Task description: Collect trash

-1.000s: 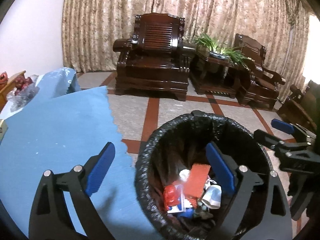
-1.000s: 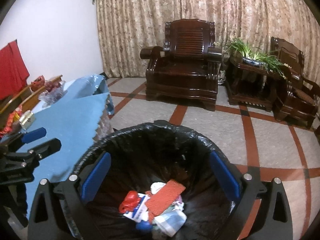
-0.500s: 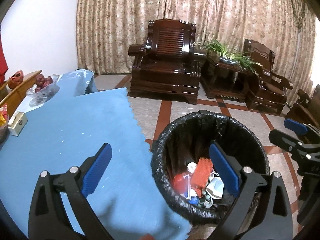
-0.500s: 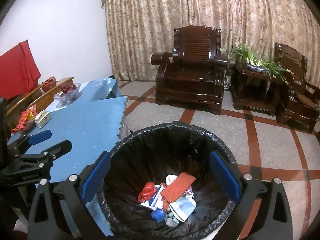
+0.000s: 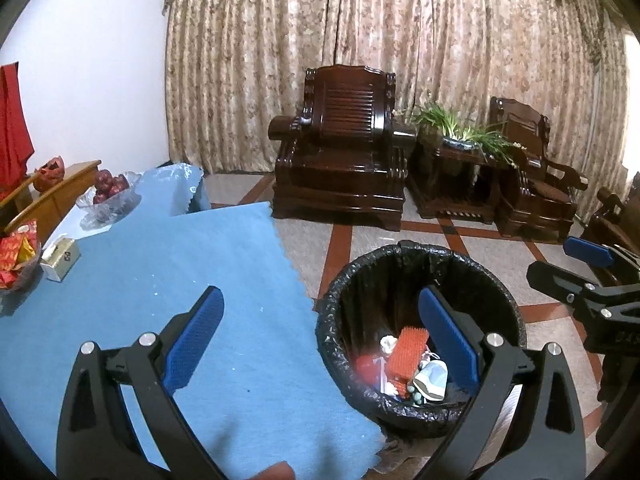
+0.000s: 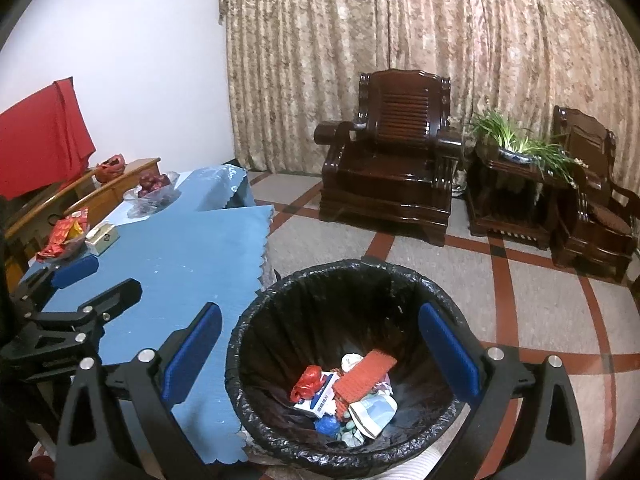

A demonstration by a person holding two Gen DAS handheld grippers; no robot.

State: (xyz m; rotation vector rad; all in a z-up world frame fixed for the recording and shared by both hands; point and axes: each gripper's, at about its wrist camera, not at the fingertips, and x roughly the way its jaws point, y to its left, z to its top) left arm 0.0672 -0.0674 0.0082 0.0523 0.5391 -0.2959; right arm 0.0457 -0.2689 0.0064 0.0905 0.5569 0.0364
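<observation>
A black-lined trash bin [image 5: 416, 264] stands on the floor beside the blue-clothed table [image 5: 200, 272]; it also shows in the right wrist view [image 6: 344, 280]. Inside lie an orange-red textured piece [image 6: 364, 372], a red wrapper [image 6: 306, 376], a white-and-blue packet [image 6: 320, 396] and crumpled paper [image 6: 374, 410]. My left gripper [image 5: 320, 344] is open and empty, above the table edge and the bin. My right gripper [image 6: 320, 356] is open and empty, above the bin. Each gripper shows in the other's view, the right [image 5: 592, 276] and the left [image 6: 76, 292].
On the table's far left are a small white-gold box [image 5: 60, 258], a glass bowl of red fruit [image 5: 110, 196] and red packets [image 5: 16, 252]. Dark wooden armchairs [image 5: 344, 148], a plant stand [image 5: 460, 160] and curtains stand behind. The floor is tiled.
Both grippers have pulled up and back from the bin; the bin looks smaller and lower, and more of the table's left end has come into view. Both stay open.
</observation>
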